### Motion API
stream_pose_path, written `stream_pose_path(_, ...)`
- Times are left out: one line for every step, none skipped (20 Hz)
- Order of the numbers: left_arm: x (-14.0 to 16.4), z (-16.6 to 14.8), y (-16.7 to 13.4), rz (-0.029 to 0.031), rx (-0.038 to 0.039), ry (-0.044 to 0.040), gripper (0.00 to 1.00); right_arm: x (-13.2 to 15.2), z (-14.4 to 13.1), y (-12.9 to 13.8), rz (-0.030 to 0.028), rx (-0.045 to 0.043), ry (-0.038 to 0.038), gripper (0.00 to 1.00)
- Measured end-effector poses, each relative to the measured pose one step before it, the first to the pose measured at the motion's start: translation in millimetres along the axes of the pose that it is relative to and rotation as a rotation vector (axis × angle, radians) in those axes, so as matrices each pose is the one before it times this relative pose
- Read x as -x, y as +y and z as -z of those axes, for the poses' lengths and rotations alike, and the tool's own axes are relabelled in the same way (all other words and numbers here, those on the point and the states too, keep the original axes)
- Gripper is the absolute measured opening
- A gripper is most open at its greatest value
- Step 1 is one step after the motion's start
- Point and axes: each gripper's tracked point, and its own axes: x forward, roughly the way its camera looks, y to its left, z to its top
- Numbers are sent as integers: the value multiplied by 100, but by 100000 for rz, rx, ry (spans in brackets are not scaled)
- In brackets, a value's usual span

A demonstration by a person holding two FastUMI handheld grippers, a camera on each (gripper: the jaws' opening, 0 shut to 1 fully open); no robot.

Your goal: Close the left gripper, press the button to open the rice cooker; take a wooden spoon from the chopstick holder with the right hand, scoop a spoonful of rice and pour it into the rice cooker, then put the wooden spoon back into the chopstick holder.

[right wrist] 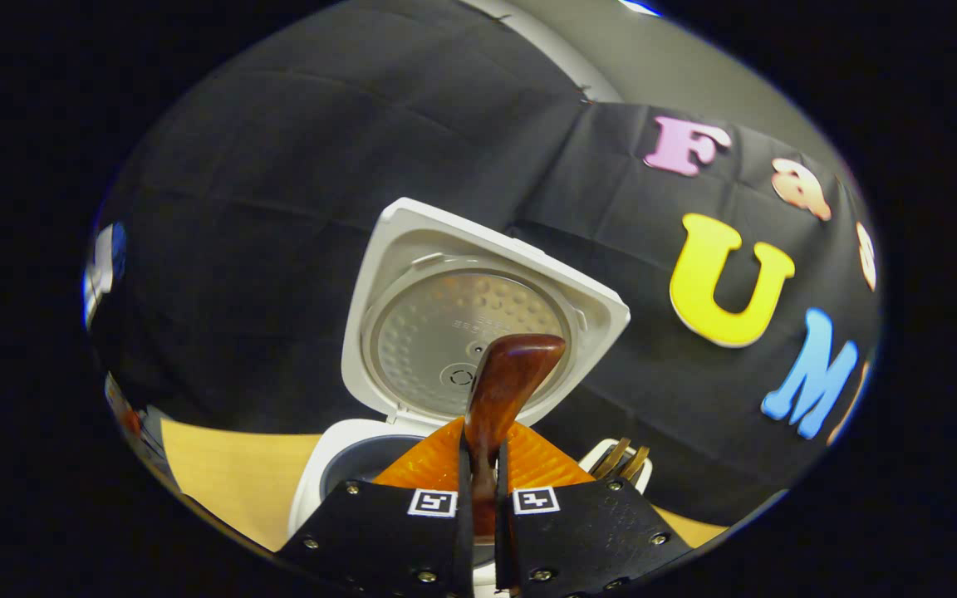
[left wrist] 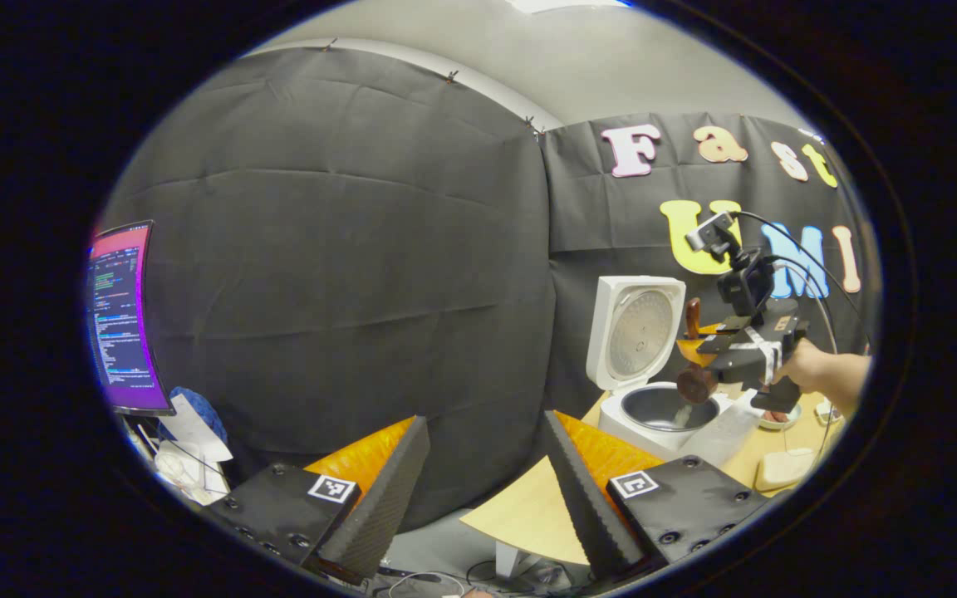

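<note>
Over the open rice cooker (left wrist: pixel 653 399) | our right tool (right wrist: pixel 478 465) clamps the wooden spoon (right wrist: pixel 507 382) | left tool (left wrist: pixel 478 490) spread, empty

Light: even and soft from overhead, bright strip on the grey ceiling (left wrist: pixel 578 4) | Glare: glowing purple-edged monitor (left wrist: pixel 120 320) washes out; dimpled metal inner lid of the white rice cooker (right wrist: pixel 453 332) shines softly | Shadows: faint | Distortion: heavy fisheye bending at the edges | Focus: near glossy brown wooden spoon (right wrist: pixel 503 390) slightly soft
</note>
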Motion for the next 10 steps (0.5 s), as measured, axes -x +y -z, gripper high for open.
stream_pose_path(-17,199,-12,-87,-112,200,95,194,-8,272,-69,6351,-319,10)
stream_pose_path(-48,-12,-38,85,79,38,95,-69,79,151,325,3908,-62,10)
stream_pose_path(4,16,-58,151,199,-64,92,-265,392,16,-380,1323,660,10)
stream_pose_path(-49,-37,-19,24,86,-121,96,-425,612,-52,-865,-1272,1302,10)
stream_pose_path(9,15,-69,155,-11,-66,96,-142,521,-100,-1349,-4415,1991,10)
stream_pose_path(23,-179,-105,322,-177,-60,96,-30,208,-9,-1423,-5419,1142,10)
stream_pose_path(-9,-45,-34,239,-357,-286,96,-45,306,-308,-1125,-7086,342,11)
stream_pose_path(74,-202,-110,310,-392,-301,92,-25,524,-461,-867,-7456,-12,11)
stream_pose_path(100,-289,-146,288,-250,-451,92,171,190,-468,-1084,-7850,-15,11)
stream_pose_path(35,-270,-162,330,-53,-492,92,355,-378,-191,-655,-6143,-477,11)
